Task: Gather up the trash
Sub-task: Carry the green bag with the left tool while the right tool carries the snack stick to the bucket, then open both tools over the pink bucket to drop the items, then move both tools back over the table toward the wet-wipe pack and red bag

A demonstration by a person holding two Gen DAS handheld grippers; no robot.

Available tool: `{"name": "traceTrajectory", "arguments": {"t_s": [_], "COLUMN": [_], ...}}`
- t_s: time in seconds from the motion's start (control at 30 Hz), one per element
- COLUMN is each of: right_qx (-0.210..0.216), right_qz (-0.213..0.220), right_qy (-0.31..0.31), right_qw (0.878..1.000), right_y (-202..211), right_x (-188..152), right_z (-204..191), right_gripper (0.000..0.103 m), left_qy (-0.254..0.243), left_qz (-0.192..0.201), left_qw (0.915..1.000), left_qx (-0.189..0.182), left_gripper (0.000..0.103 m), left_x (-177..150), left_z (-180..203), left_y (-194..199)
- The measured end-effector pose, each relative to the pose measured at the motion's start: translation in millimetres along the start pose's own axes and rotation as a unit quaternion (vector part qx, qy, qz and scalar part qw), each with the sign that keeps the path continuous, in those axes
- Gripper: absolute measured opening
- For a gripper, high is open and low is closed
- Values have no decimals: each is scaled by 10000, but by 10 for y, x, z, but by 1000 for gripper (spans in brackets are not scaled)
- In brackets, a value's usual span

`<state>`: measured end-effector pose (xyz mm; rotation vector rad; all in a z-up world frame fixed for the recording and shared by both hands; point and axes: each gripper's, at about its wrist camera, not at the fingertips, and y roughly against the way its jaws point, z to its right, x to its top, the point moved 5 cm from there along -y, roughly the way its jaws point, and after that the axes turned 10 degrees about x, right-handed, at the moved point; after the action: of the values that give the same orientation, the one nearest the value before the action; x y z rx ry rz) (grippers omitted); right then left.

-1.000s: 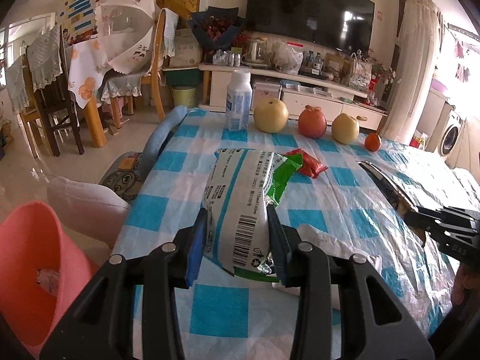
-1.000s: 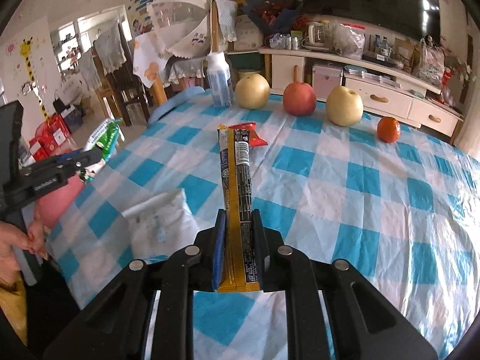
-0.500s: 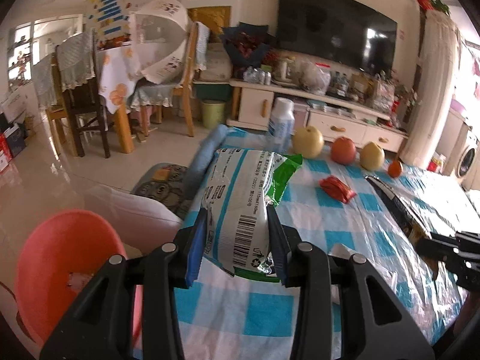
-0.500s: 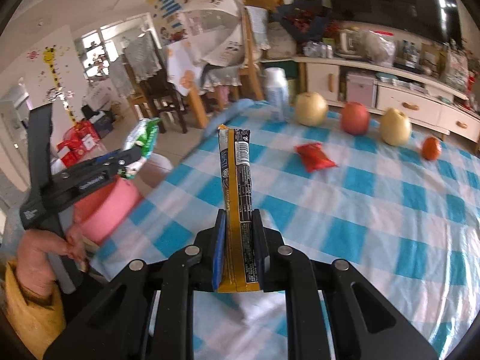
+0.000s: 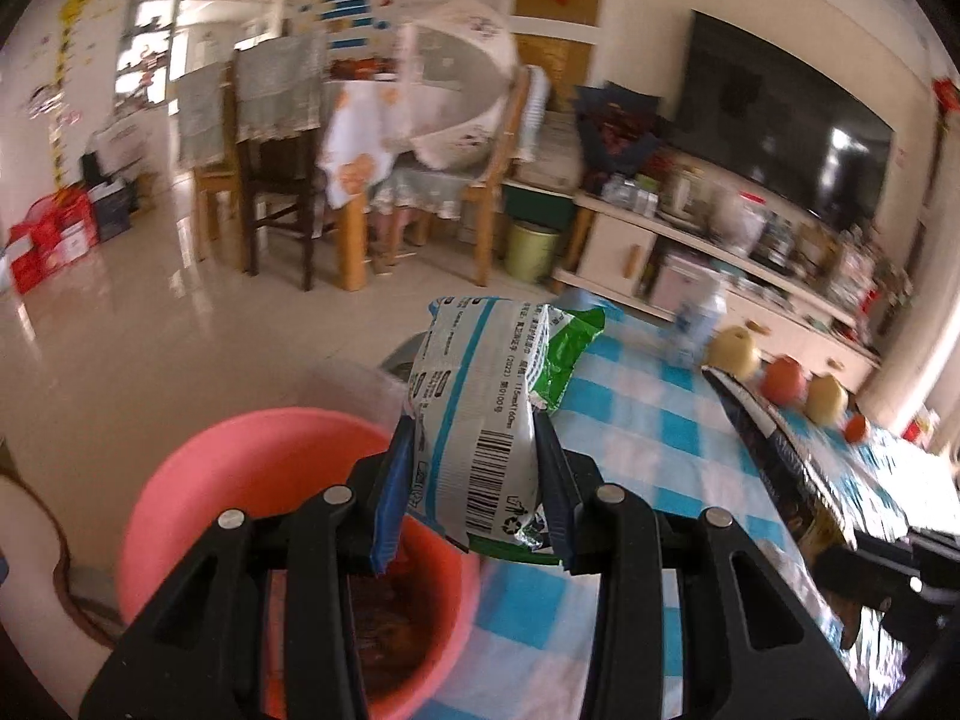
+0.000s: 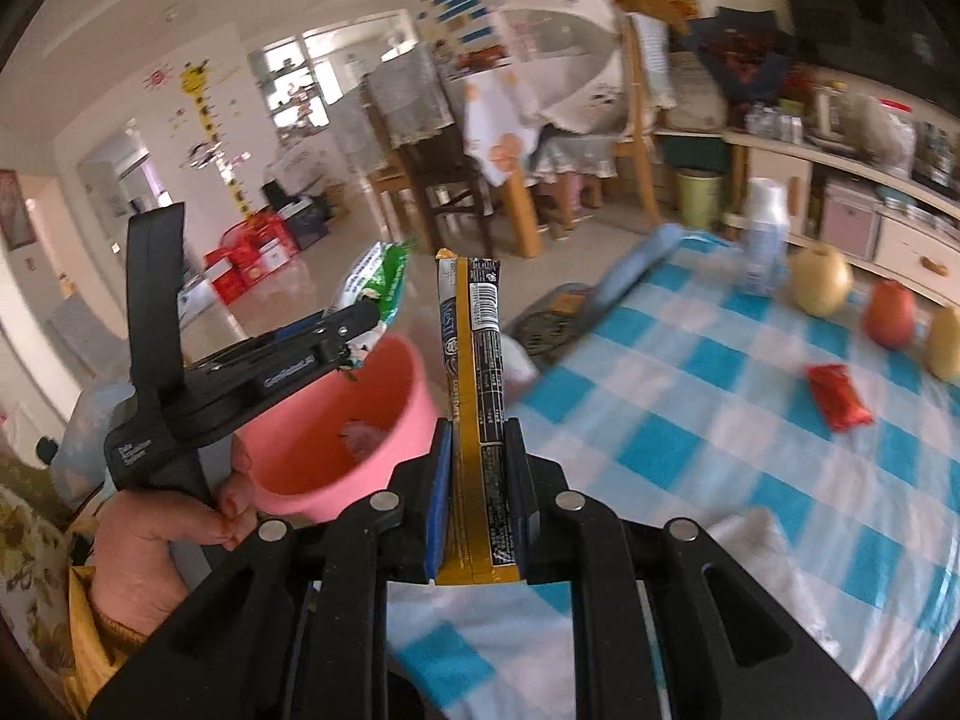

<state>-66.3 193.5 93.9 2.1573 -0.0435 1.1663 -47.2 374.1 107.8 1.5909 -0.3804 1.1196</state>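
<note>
both wrappers now hang by the pink bin [image 5: 198, 480] (grippers clamped).

Both black plastic grippers: left gripper [image 5: 474, 492], right gripper [image 6: 477, 504], have blue-padded fingers [image 6: 437, 498] and silver round screws [image 6: 384, 501]. The left hand [image 6: 156, 546] wears a mustard-yellow sleeve cuff [image 6: 90, 630].

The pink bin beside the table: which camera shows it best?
The right wrist view. There the pink bin shows its rim, outer wall and some scrap inside, with only the left gripper crossing it. In the left wrist view the bin is near but half hidden behind that gripper's fingers.
</note>
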Motion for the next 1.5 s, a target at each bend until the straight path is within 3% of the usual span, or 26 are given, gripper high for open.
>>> {"name": "traceTrajectory", "arguments": {"t_s": [0.3, 0.5, 0.6, 0.63, 0.67, 0.73, 0.77, 1.07, 1.5], "right_qx": [482, 707, 741, 725, 753, 841, 811, 251, -7], "right_qz": [-403, -670, -886, -919, -879, -745, -695, -581, -594], "right_qy": [267, 304, 281, 247, 181, 2, -68, -238, -411], "right_qw": [9977, 9948, 9929, 9928, 9931, 9937, 9943, 9977, 9974], "right_y": [-722, -1179, -1398, -1435, -1431, -1360, -1303, -893, -603], "right_x": [92, 47, -14, -29, -38, -47, -50, -257, -569], "right_z": [-543, -778, -816, -808, -793, -746, -702, -436, -276], "right_gripper": [18, 20, 37, 47, 55, 71, 76, 89, 91], "left_qy": [870, 1026, 1112, 1154, 1209, 1228, 1204, 930, 48], "left_qz": [-113, -178, -194, -195, -184, -139, -115, -54, 56], "left_qw": [9938, 9908, 9881, 9867, 9856, 9846, 9838, 9880, 9951], "left_qx": [687, 866, 1048, 1124, 1167, 1233, 1324, 1234, 988], "left_gripper": [40, 40, 43, 52, 58, 82, 84, 92, 94], "left_x": [56, 31, 9, 20, 34, 42, 51, 104, 51], "left_z": [-907, -1172, -1250, -1265, -1282, -1294, -1301, -1058, -455], "left_y": [-99, -144, -160, -168, -168, -146, -137, -123, -74]}}
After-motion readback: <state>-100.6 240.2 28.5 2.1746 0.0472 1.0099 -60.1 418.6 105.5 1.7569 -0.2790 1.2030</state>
